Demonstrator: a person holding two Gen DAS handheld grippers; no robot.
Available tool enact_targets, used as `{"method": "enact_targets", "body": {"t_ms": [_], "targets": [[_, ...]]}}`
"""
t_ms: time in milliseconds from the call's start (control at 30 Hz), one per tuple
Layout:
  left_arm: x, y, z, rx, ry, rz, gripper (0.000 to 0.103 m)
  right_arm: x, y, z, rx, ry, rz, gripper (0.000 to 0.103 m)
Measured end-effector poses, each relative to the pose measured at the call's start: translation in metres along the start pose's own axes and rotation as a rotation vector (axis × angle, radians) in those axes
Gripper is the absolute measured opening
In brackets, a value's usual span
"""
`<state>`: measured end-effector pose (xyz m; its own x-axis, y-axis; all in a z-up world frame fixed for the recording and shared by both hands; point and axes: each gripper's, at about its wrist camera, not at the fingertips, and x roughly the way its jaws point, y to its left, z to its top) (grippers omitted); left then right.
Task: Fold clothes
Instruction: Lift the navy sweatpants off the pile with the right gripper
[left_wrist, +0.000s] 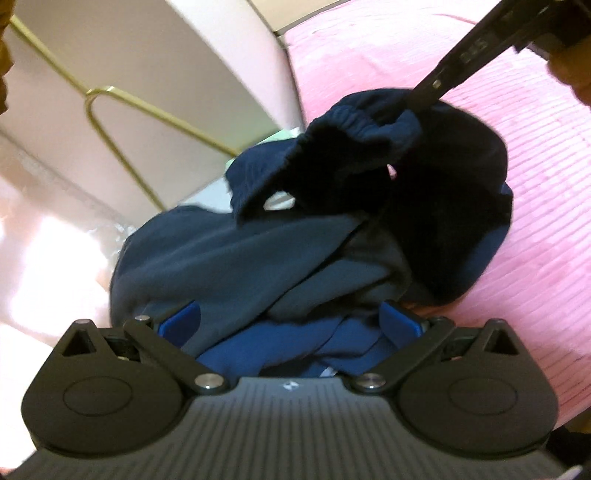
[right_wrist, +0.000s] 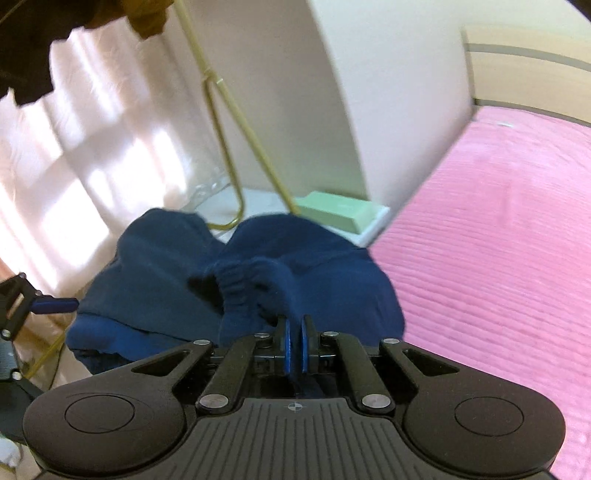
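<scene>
While the navy garment (right_wrist: 236, 280) is bunched at the pink bed's (right_wrist: 498, 258) edge, its elastic hem pinched by the closed right gripper (right_wrist: 294, 345) and cloth lying between the wide-spread left gripper (left_wrist: 290, 317), the thin hold could be lost if pulled.

soft matt navy cloth garment (left_wrist: 258, 251), ribbed pink bedcover (left_wrist: 517, 184).

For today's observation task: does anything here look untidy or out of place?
Yes. The navy garment is bunched in a crumpled heap, not flat, at the edge of the pink bed cover. The right claw pinches its elastic hem; the left claw is open around the folds.
</scene>
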<state>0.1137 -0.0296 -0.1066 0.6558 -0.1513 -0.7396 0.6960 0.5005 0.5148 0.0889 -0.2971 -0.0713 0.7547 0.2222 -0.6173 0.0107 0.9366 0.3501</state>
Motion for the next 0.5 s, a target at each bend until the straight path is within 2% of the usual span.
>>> {"method": "enact_targets", "body": {"t_ms": [200,500], "targets": [[-0.008,-0.026,0.028,0.048,0.01,-0.047,0.102,-0.058,-0.026,-0.007,0.068,-0.026,-0.054,0.002],[-0.017,-0.064,0.053,0.103,0.003,-0.088,0.102,-0.115,-0.059,-0.025,0.146,-0.034,-0.105,0.002]]}}
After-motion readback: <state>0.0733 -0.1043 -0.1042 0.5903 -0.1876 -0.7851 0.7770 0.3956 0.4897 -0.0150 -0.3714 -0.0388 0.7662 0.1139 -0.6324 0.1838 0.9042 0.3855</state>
